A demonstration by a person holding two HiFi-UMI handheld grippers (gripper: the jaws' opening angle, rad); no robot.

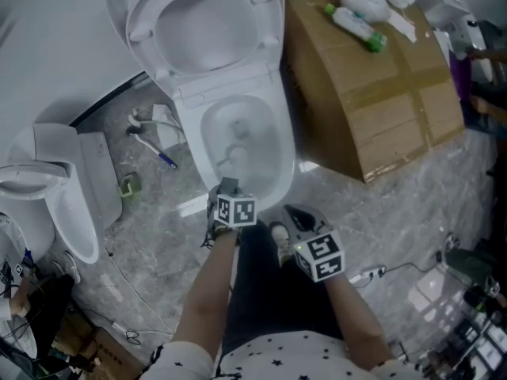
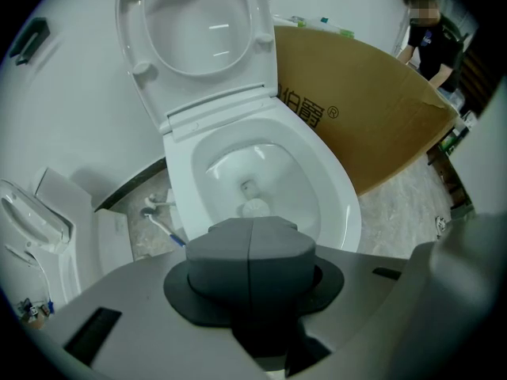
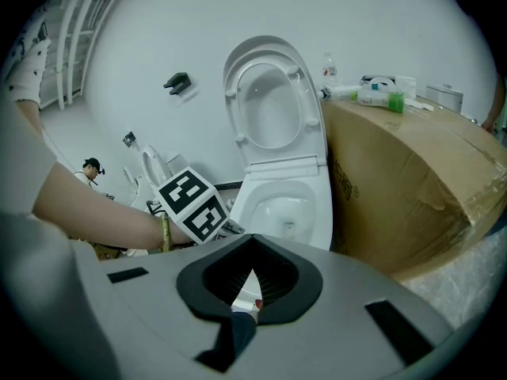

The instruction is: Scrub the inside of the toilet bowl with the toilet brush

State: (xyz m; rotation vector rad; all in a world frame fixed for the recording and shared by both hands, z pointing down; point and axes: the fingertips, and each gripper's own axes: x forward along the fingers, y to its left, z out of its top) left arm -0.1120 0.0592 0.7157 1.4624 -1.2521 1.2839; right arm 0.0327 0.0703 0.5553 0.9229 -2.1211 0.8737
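A white toilet [image 1: 238, 145] stands with its seat and lid [image 1: 206, 22] raised, and the same toilet [image 2: 261, 172] fills the left gripper view. Low in the bowl lies a pale round brush head [image 2: 254, 207] near the drain. My left gripper [image 1: 227, 185] hangs over the bowl's front rim. Its jaws [image 2: 249, 248] are pressed together, apparently on the brush handle, which they hide. My right gripper [image 1: 291, 216] is held beside it, just in front of the bowl. Its jaws [image 3: 252, 279] stand slightly apart with nothing between them.
A large cardboard box [image 1: 372, 93] stands right of the toilet with bottles [image 1: 356, 24] on top. Another white fixture [image 1: 55, 196] sits at the left. A blue-handled tool [image 1: 158, 155] and cables [image 1: 372, 274] lie on the floor. A person [image 2: 432, 38] stands behind the box.
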